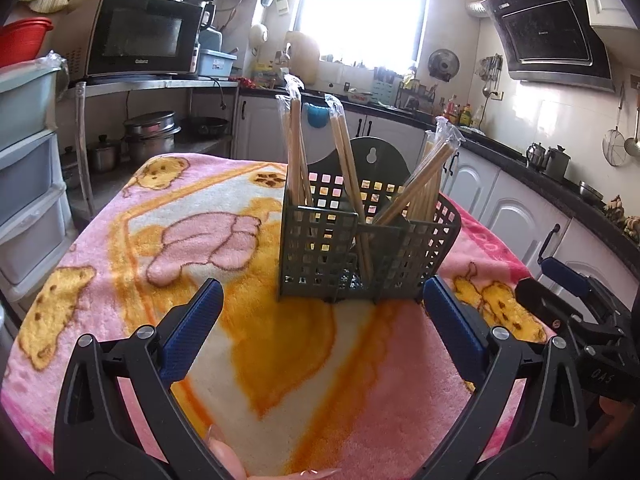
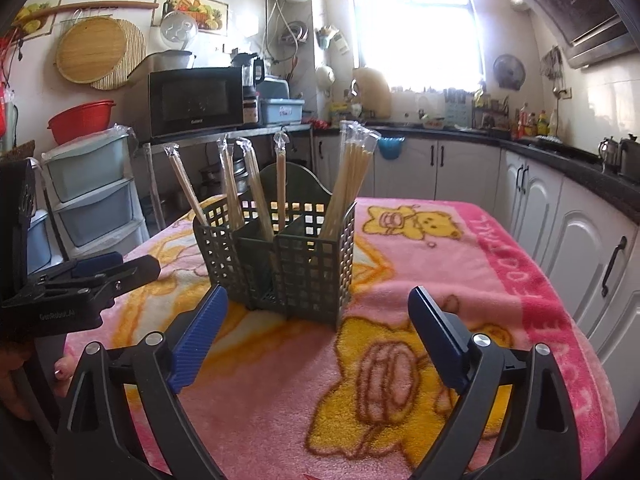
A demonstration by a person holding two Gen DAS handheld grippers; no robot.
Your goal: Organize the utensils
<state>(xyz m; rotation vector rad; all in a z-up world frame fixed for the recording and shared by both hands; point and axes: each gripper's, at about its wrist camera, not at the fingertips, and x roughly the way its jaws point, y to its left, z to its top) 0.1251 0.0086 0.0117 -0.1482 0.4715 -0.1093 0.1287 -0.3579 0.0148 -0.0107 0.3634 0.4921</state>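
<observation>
A dark green perforated utensil caddy [image 1: 320, 252] stands on a pink cartoon blanket [image 1: 200, 240]; it also shows in the right wrist view [image 2: 304, 272]. Several wrapped wooden chopstick pairs [image 1: 296, 152] stand in its compartments, leaning different ways; a bundle [image 2: 352, 184] leans in the right compartment. My left gripper [image 1: 322, 300] is open and empty, just short of the caddy. My right gripper [image 2: 318, 306] is open and empty, close in front of the caddy. Each gripper shows at the edge of the other's view, the right one [image 1: 580, 312] and the left one [image 2: 80, 284].
The blanket [image 2: 440, 264] covers a table. White cabinets with a black counter [image 2: 560, 160] run along the right. A microwave [image 1: 140, 36] sits on a metal rack at the left, with plastic drawers [image 2: 96, 196] beside it. A range hood [image 1: 552, 28] hangs upper right.
</observation>
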